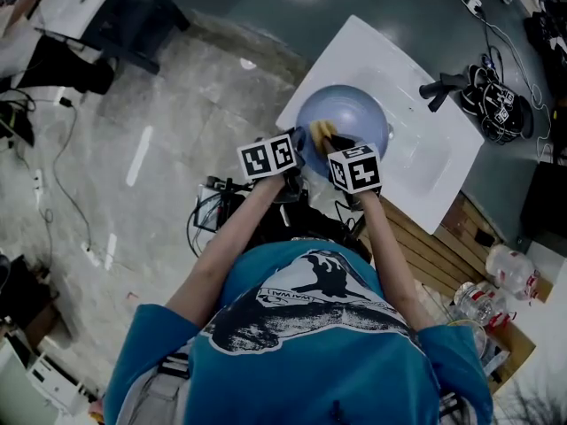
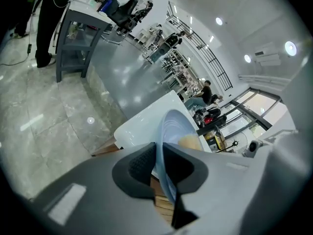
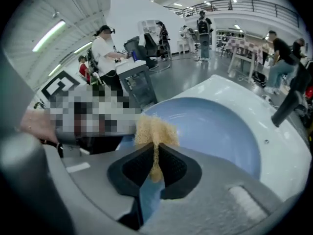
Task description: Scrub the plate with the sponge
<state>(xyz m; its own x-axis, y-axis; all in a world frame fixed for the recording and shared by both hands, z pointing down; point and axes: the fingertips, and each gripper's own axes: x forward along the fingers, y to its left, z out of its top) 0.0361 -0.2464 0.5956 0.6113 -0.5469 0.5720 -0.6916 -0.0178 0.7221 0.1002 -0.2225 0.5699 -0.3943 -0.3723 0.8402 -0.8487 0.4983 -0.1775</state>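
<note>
Right gripper (image 3: 155,153) pinches the sponge (image 3: 156,129) at the plate (image 3: 215,126), whose rim the left gripper (image 2: 159,155) clamps.

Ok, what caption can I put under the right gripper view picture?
The right gripper pinches a yellow sponge in its jaws, over the blue plate and white sink.

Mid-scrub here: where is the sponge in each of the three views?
Head view: sponge just above centre, on the left part of the plate.
Left gripper view: sponge right of centre, a tan patch against the plate.
Right gripper view: sponge at centre, pinched between the jaws, plate behind it.
Shared landmark: the blue plate, in all three.
</note>
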